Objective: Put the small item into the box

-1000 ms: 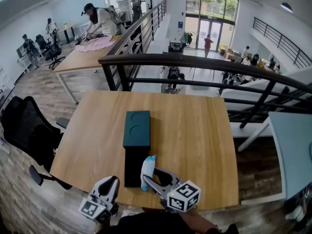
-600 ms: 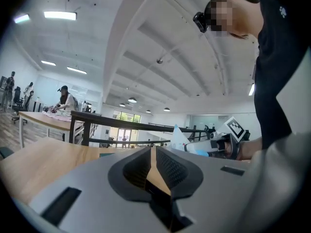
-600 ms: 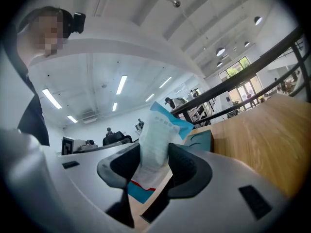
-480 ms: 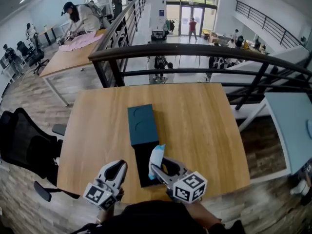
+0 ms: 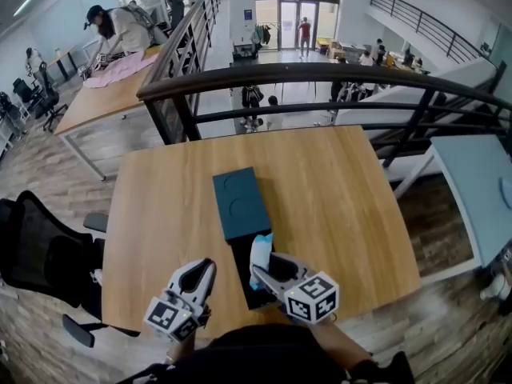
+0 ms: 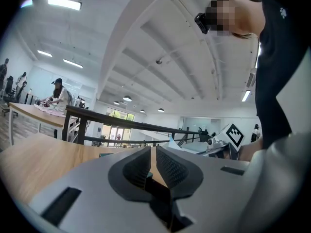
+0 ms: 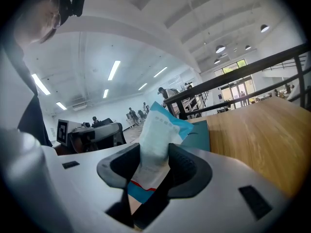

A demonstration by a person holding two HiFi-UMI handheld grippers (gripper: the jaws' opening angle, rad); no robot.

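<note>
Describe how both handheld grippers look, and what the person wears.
Both the left gripper and the right gripper have smooth light-grey shells with rounded black openings around dark, ribbed pads. Each carries a white cube with black square markers at its rear, left and right. The person wears a black top.

Bright, even light comes from the glazed doors (image 5: 290, 10) at top centre of the head view and from ceiling strip lights (image 6: 64, 4). Fisheye distortion bows the railing (image 5: 320, 74); both gripper views have dark vignetted corners and soft foregrounds.
</note>
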